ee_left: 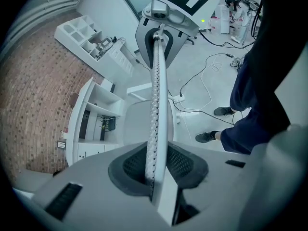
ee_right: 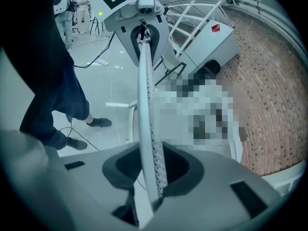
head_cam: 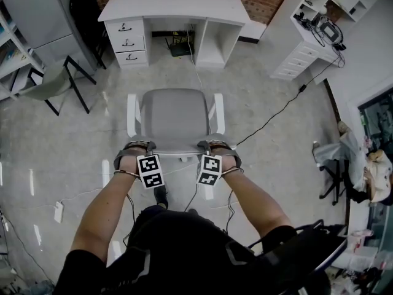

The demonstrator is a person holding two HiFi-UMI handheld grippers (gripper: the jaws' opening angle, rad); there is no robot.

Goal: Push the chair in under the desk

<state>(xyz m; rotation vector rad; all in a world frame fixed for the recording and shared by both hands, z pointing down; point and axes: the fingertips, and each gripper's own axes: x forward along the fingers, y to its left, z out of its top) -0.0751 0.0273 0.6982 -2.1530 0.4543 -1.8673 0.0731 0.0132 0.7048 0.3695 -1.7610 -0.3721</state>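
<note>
- At 12 o'clock from the chair (head_cam: 175, 118), well apart, stands the desk (head_cam: 175, 5), its kneehole facing the seat.
- Left gripper (head_cam: 136, 149), at 7 o'clock of the seat, is clamped on the backrest (ee_left: 158, 81) top rim.
- Right gripper (head_cam: 215, 147), at 5 o'clock, grips the same rim.
- The rim looks thin but stiff, with mesh beside it, so it is firm enough to push through.
- The chair likely moves easily, though its base is hidden, and the cable (head_cam: 270, 118) at 3 o'clock might snag.
- Push both ends evenly, or it may swivel.
</note>
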